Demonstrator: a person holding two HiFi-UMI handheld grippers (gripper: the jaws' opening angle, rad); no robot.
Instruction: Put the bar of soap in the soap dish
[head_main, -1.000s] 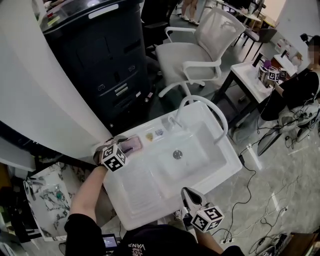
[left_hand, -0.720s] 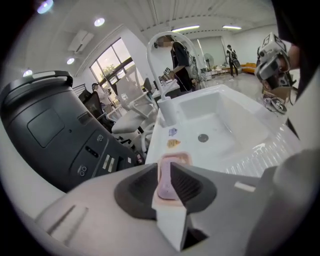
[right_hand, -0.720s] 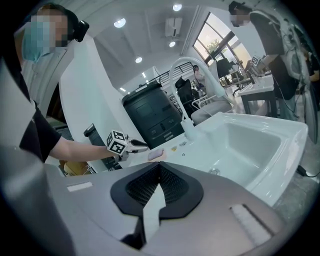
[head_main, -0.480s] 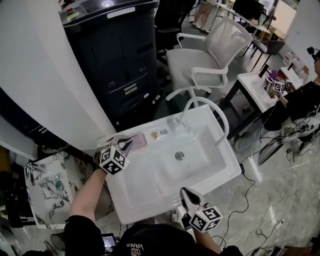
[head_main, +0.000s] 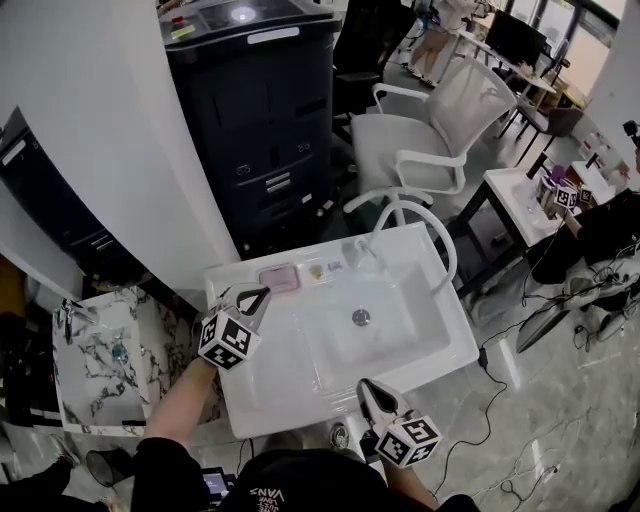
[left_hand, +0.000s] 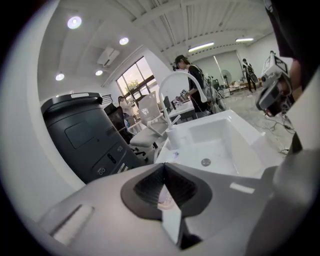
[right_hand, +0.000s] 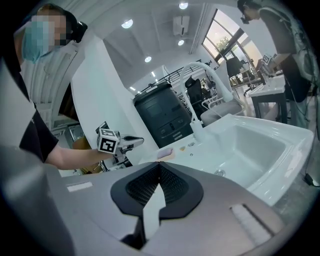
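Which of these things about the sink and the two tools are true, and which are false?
The pink soap lies on the sink's back ledge. True.
The left tool holds the soap. False: its jaws have just closed, with nothing between them.
The basin is full of water. False: it is empty, with the drain showing.
The right tool is shut. True.
A white chair stands behind the sink. True.

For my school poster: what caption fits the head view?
Pink rectangular soap bar lying on the white sink's back ledge, near the arched white tap.
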